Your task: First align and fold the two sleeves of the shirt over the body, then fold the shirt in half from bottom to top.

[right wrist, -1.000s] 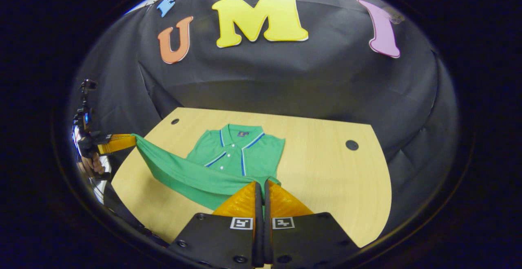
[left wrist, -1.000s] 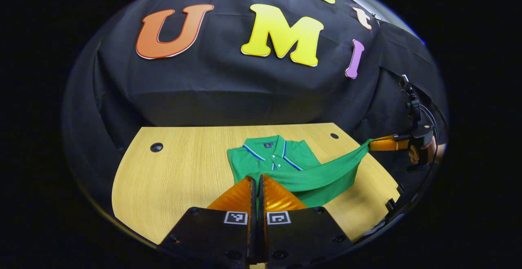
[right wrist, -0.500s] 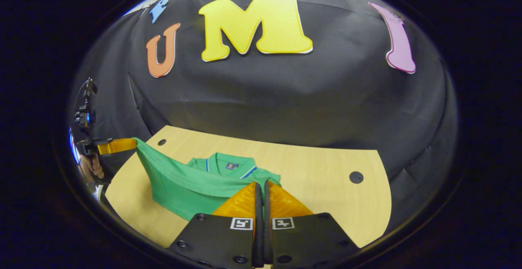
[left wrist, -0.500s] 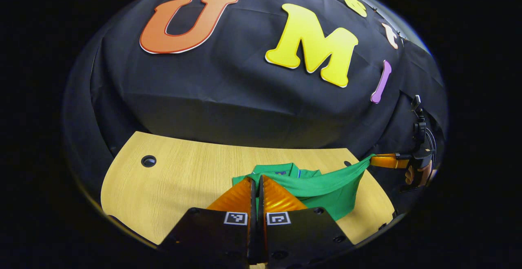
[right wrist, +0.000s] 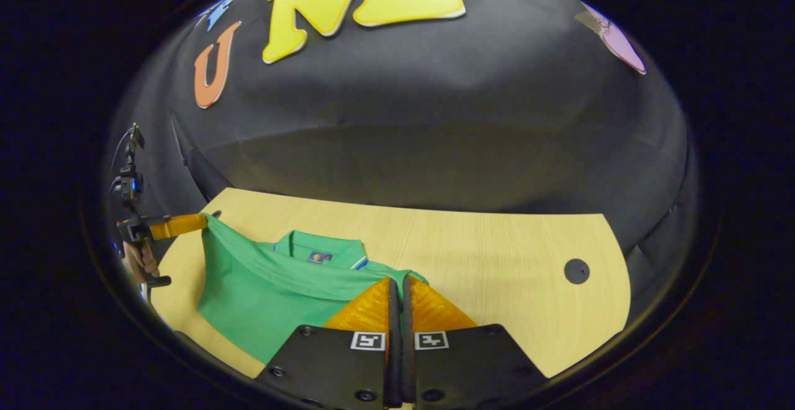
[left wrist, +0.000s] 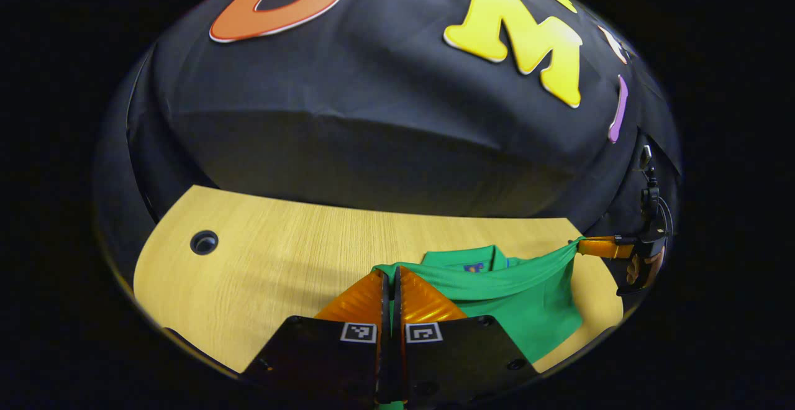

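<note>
Left gripper view: the left tool (left wrist: 391,276) has its two fingers pressed together on the raised hem edge of the green polo shirt with blue-and-white collar trim (left wrist: 534,310), which lies on the pale wooden bench with a rounded edge (left wrist: 273,261). From this pinch the hem runs taut across to the right tool (left wrist: 581,247), far off at the right rim, whose fingers are likewise closed on the other hem corner; a hand (left wrist: 636,270) grips its handle. The collar shows just behind the lifted edge, and a round black cable hole (left wrist: 204,242) sits in the bench at the left. No containers are on the bench.

Compared with one second ago, the hem has travelled up from the lower body to just short of the collar, so the placket and buttons are now covered by the folded-over fabric.

Right gripper view: the right tool (right wrist: 398,286) pinches the hem between closed fingers. The stretched edge leads to the left tool (right wrist: 202,220) at the left rim, with a hand (right wrist: 138,261) below it. The green back side of the shirt's lower half faces up over the body, the collar peeking out beyond it. A second black hole (right wrist: 576,271) marks the bench at the right. Since half a second ago, the fold has advanced farther towards the collar.
</note>
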`<state>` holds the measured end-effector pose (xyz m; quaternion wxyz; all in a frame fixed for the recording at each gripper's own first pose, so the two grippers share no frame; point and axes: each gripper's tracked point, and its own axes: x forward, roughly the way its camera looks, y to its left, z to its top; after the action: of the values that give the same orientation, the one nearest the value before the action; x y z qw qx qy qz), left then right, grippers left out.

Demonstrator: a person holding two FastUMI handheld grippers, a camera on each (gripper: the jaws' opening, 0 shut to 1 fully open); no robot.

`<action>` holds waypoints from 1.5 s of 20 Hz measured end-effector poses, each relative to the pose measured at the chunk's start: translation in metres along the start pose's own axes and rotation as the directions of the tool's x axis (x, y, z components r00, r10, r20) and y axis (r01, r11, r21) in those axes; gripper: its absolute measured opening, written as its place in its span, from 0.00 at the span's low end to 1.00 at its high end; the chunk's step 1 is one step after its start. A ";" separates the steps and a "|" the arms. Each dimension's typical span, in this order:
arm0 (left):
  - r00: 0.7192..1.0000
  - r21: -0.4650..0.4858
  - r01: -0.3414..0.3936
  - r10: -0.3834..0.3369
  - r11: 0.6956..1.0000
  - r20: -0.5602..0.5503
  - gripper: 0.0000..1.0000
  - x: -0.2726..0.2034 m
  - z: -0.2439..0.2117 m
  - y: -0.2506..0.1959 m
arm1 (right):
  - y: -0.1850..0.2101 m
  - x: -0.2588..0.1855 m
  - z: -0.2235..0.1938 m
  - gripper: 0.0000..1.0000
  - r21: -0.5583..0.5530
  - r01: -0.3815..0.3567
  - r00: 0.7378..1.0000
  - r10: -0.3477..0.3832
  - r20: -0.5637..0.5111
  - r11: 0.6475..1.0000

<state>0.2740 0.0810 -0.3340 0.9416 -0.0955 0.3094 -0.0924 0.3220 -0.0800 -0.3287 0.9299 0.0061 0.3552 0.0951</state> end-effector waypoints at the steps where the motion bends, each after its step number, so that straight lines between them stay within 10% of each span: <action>1: 1.000 0.004 -0.021 0.021 1.000 -0.019 0.03 0.010 -0.009 0.007 | -0.001 0.010 -0.004 0.03 0.004 0.001 1.000 -0.001 -0.004 1.000; 9: 0.989 0.009 -0.086 0.087 0.996 -0.119 0.05 0.049 -0.051 0.019 | -0.015 0.057 -0.037 0.00 -0.002 0.041 0.998 -0.041 -0.053 0.999; 14: 0.985 0.060 -0.135 0.140 0.989 -0.097 0.27 0.040 -0.038 0.022 | -0.011 0.051 -0.040 0.11 0.003 0.042 0.997 -0.042 -0.072 0.999; 15: 0.986 0.061 -0.139 0.144 0.988 -0.086 0.36 0.036 -0.033 0.021 | -0.010 0.045 -0.035 0.17 0.007 0.049 0.997 -0.048 -0.054 0.999; 17: 0.987 0.040 -0.151 0.153 0.988 -0.050 0.90 0.020 -0.017 0.016 | -0.008 0.027 -0.023 0.58 0.025 0.063 0.998 -0.063 -0.015 0.998; 19: 0.987 0.015 -0.162 0.162 0.987 0.002 0.98 -0.002 0.005 0.009 | -0.011 0.008 -0.003 1.00 0.042 0.099 0.994 -0.101 0.046 0.994; 30: 0.904 0.092 -0.160 0.109 0.983 0.413 0.98 -0.235 0.162 -0.104 | 0.073 -0.243 0.100 1.00 0.023 0.205 0.877 -0.194 0.439 0.979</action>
<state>0.1735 0.0554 -0.0487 0.9935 -0.0328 0.1066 -0.0243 0.1985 -0.0469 -0.0877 0.9907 -0.0205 0.1342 -0.0006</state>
